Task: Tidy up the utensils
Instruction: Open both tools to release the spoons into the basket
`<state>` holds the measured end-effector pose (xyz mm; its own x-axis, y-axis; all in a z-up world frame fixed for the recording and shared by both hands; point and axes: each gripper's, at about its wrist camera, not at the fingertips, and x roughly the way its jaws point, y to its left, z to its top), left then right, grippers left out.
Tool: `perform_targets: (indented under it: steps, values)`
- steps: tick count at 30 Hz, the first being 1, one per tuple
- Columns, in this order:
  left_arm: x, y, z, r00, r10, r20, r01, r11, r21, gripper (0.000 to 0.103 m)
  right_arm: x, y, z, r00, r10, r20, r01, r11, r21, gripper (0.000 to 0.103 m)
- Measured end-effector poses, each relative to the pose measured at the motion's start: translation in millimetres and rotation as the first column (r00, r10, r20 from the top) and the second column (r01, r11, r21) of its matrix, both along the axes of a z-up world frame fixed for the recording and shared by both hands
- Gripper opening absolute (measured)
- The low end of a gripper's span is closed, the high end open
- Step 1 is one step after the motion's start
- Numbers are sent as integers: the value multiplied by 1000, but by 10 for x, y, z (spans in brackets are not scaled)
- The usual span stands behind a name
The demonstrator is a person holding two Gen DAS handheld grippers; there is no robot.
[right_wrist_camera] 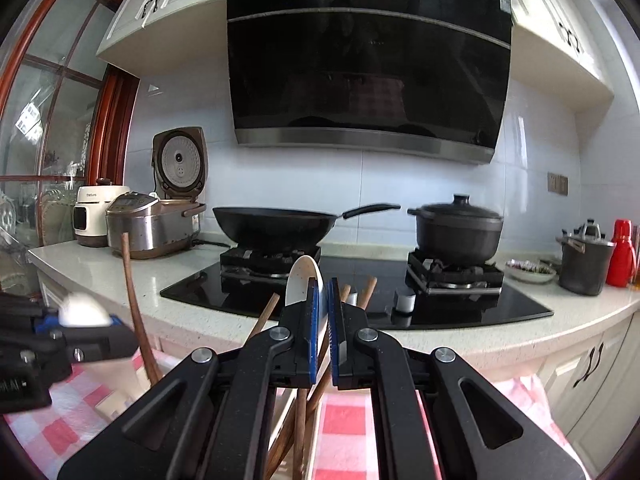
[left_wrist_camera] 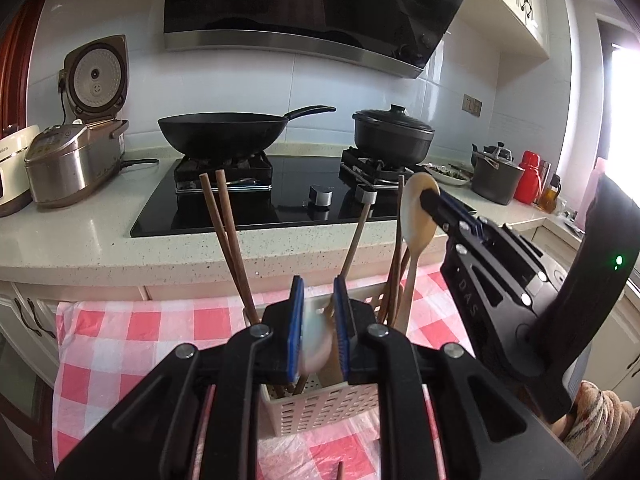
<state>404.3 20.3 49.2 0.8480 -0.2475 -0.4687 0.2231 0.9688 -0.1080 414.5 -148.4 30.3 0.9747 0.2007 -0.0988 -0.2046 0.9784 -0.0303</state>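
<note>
A cream slotted utensil basket [left_wrist_camera: 320, 404] stands on the red-checked cloth and holds several wooden chopsticks [left_wrist_camera: 226, 236] and a wooden spoon [left_wrist_camera: 418, 216]. My left gripper [left_wrist_camera: 318, 320] is just above the basket, shut on a blurred white spoon [left_wrist_camera: 316, 344]. My right gripper [left_wrist_camera: 434, 196] comes in from the right and is shut on the wooden spoon's bowl. In the right wrist view my right gripper [right_wrist_camera: 323, 312] pinches that pale spoon [right_wrist_camera: 302, 280], with chopsticks [right_wrist_camera: 264, 314] below. The left gripper [right_wrist_camera: 80, 322] with the white spoon [right_wrist_camera: 82, 312] shows at the left.
Behind the cloth-covered table [left_wrist_camera: 120, 344] runs a speckled counter [left_wrist_camera: 80, 236] with a black hob [left_wrist_camera: 288, 196], a wok [left_wrist_camera: 224, 132], a lidded pot [left_wrist_camera: 394, 134], a rice cooker [left_wrist_camera: 68, 164], a grey pot [left_wrist_camera: 496, 178] and a red flask [left_wrist_camera: 530, 176].
</note>
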Motion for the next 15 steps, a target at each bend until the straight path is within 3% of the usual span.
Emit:
perform_targets:
  steps: [9, 15]
  values:
    - [-88, 95, -33, 1000, 11, 23, -11, 1000, -18, 38, -52, 103, -174, 999, -10, 49, 10, 1000, -3, 5]
    - [-203, 210, -75, 999, 38, 29, -37, 998, -43, 44, -81, 128, -306, 998, 53, -32, -52, 998, 34, 6]
